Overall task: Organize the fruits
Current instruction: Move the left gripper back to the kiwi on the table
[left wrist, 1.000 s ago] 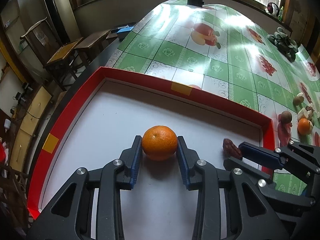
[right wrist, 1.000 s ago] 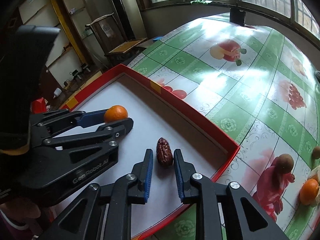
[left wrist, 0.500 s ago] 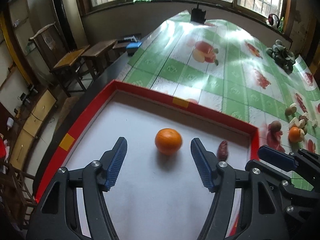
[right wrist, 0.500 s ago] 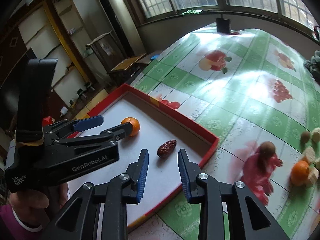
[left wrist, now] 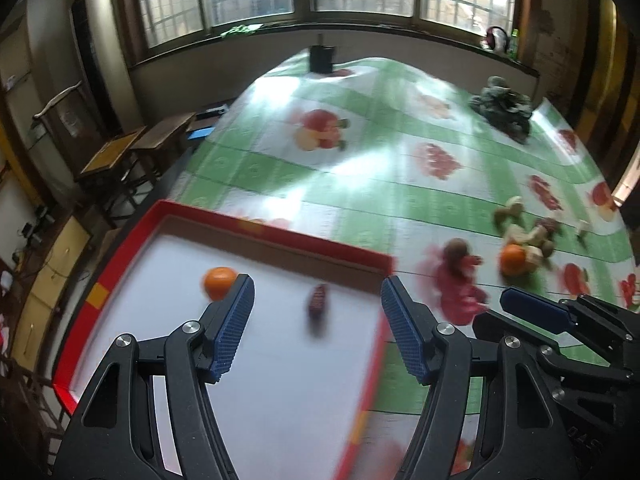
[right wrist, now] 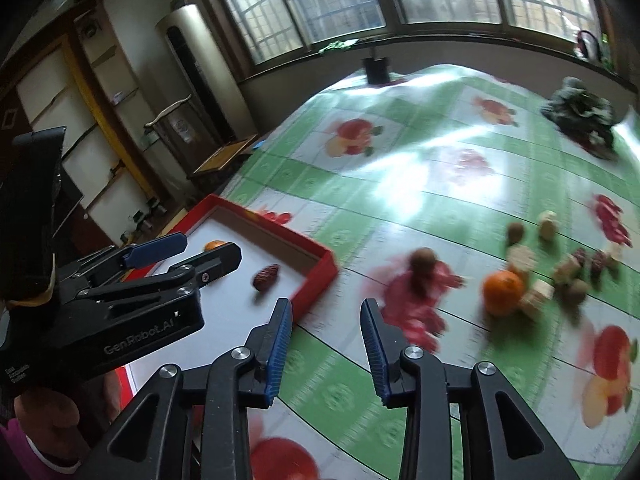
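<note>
A red-rimmed white tray [left wrist: 276, 236] [right wrist: 316, 258] lies on the table with an orange [left wrist: 219, 282] [right wrist: 214, 245] and a dark red date [left wrist: 317, 305] [right wrist: 267, 277] resting in it. My left gripper [left wrist: 316, 304] is open above the tray, nothing between its fingers. My right gripper [right wrist: 326, 312] hovers over the tablecloth just right of the tray corner, its jaws opening and empty. A second orange [right wrist: 503, 287] [left wrist: 513, 258], a brown round fruit [right wrist: 423, 259] [left wrist: 457, 249] and several small fruits [right wrist: 568, 268] lie loose on the cloth to the right.
A green-and-white cloth printed with fruit [right wrist: 420, 184] covers the table. A dark grey bundle [right wrist: 580, 110] [left wrist: 502, 106] lies at the far right, a black box [left wrist: 321, 58] at the far edge. Wooden chairs [left wrist: 132, 148] stand left of the table. A person's hand [right wrist: 44, 416] holds the left gripper.
Both grippers let go, the left of the orange and the right of the date, then rose and drew back to the right. Both fruits stay in the tray.
</note>
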